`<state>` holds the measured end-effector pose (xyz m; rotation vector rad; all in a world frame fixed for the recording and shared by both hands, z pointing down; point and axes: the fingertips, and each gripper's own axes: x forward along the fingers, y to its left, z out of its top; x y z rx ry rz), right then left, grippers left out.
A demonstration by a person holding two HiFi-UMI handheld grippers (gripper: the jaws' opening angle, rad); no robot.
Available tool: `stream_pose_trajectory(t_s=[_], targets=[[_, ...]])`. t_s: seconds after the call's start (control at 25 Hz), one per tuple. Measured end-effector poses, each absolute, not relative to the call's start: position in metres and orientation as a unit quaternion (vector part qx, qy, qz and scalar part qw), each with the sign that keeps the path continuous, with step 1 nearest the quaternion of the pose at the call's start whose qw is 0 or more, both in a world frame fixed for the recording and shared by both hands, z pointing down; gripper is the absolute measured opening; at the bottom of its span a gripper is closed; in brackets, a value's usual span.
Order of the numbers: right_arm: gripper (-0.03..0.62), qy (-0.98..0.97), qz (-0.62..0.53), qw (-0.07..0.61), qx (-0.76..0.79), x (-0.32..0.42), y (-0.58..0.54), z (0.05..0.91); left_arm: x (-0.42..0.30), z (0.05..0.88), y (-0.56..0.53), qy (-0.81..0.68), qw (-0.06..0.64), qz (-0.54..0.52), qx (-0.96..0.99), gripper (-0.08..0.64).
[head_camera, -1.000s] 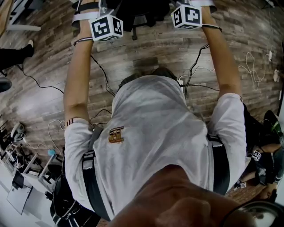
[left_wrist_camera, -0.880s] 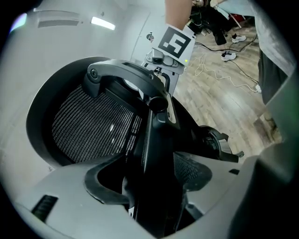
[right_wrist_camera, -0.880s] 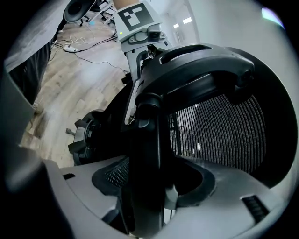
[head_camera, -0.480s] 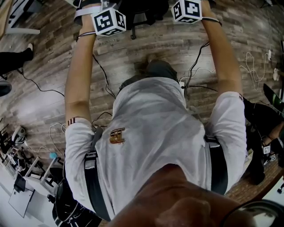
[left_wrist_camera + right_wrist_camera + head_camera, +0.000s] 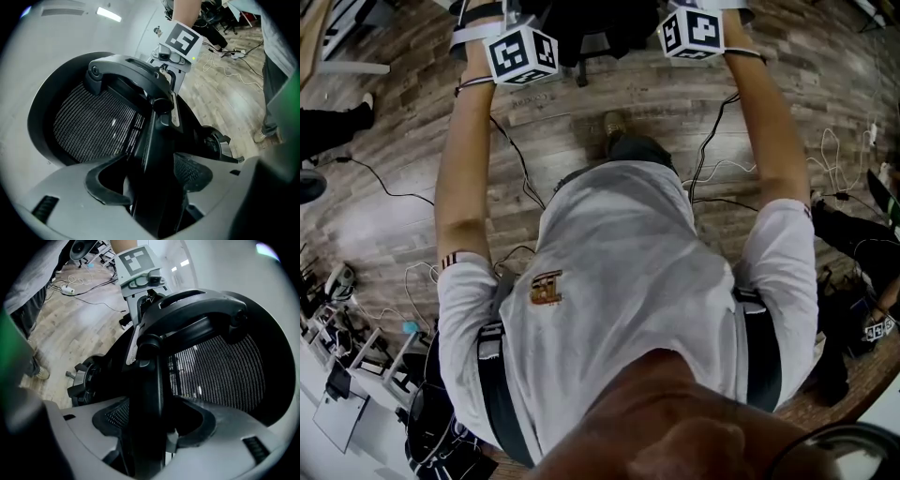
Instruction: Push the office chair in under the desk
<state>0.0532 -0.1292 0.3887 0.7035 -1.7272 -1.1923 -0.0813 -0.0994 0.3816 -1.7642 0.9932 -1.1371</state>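
Observation:
The black office chair (image 5: 591, 28) shows only at the top edge of the head view, between my two outstretched arms. My left gripper (image 5: 523, 54) and right gripper (image 5: 692, 33) both reach onto it. In the left gripper view the left gripper (image 5: 154, 183) is shut on the black upright frame of the chair's mesh back (image 5: 93, 124). The right gripper (image 5: 150, 420) clamps the same frame beside the mesh (image 5: 225, 371) from the other side. Each gripper sees the other's marker cube above the headrest arch. No desk is in sight.
Wood-plank floor (image 5: 412, 187) with loose black and white cables (image 5: 511, 150) lies underfoot. My shoe (image 5: 614, 122) is forward under the chair. Another person's legs (image 5: 328, 122) are at the left, more people and gear at the right (image 5: 862, 253). The chair's wheeled base (image 5: 86, 378) is below the seat.
Both grippers keep their hold on the chair back. My foot has stepped forward and the floor has shifted under me; the people at the right have slid in the view.

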Motion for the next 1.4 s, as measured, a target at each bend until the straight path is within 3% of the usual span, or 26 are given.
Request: stream_pose_trajectory(t_s=[0.64,1.4], targets=[[0.262,-0.72,-0.5,0.409,0.254,0.049,-0.268,0.382,-0.082,0.378,-0.241,0.415,0.383,-0.461,-0.684,0.328],[0.262,-0.712,-0.493,0.427,0.259,0.024,-0.391,0.384,-0.111,0.382,-0.362,0.427,0.353,-0.491,-0.673,0.328]])
